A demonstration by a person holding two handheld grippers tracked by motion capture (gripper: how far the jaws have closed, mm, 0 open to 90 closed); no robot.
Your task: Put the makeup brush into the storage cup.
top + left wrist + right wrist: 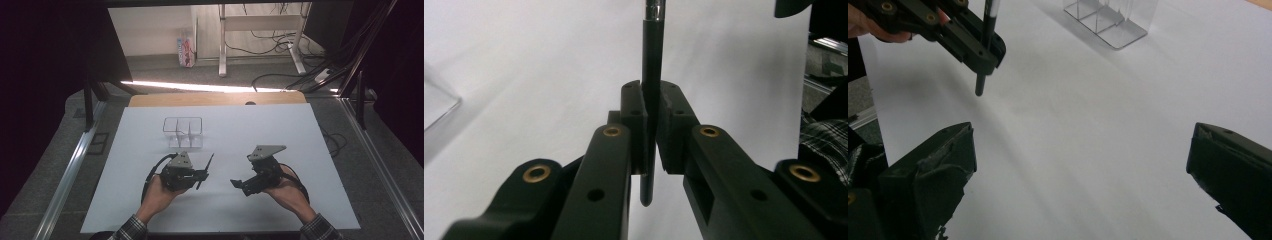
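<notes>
High view: a person's hands hold two grippers above a white table. The left gripper pinches a black pen crosswise between its jaws; the left gripper view has the pen clamped upright with both ends sticking out. The right gripper hangs with jaws spread wide. A clear plastic divided holder stands just beyond the left gripper.

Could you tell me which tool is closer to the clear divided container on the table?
The left. The left tool, shut on a black pen, sits just in front of the clear container. The right tool is open, farther off to the container's right.
</notes>
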